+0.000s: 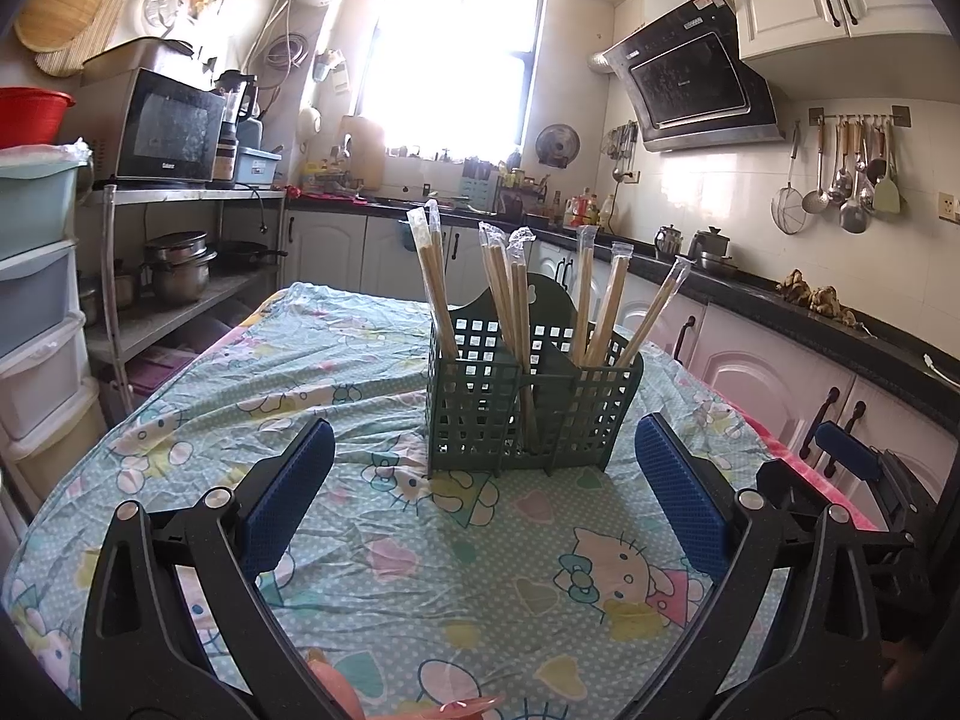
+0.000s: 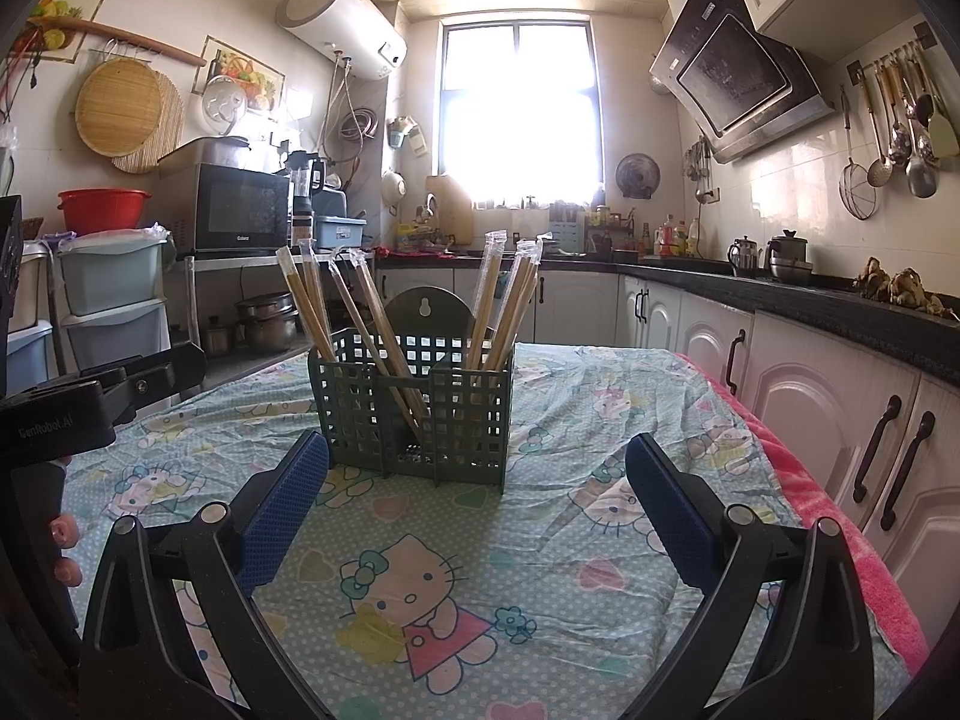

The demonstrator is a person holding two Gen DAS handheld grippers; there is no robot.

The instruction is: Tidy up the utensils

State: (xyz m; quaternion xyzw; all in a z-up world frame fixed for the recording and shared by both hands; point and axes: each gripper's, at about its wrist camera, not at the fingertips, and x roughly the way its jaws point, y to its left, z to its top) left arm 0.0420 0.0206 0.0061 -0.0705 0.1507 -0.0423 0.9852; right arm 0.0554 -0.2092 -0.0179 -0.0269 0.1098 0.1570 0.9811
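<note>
A dark green slotted utensil holder (image 1: 528,402) stands on the table covered with a cartoon-print cloth (image 1: 390,570). Several wrapped pairs of wooden chopsticks (image 1: 510,294) stand upright in its compartments. My left gripper (image 1: 483,456) is open and empty, just in front of the holder. In the right wrist view the holder (image 2: 414,414) with chopsticks (image 2: 498,312) stands ahead on the cloth (image 2: 540,600). My right gripper (image 2: 477,459) is open and empty, close in front of it. The right gripper's body also shows at the right edge of the left wrist view (image 1: 852,462).
A metal shelf with a microwave (image 1: 162,132) and pots stands at the left, beside plastic drawers (image 1: 36,300). A dark counter (image 2: 840,300) with white cabinets runs along the right. A pink towel (image 2: 840,510) lies along the table's right edge. The left gripper's body (image 2: 72,402) is at left.
</note>
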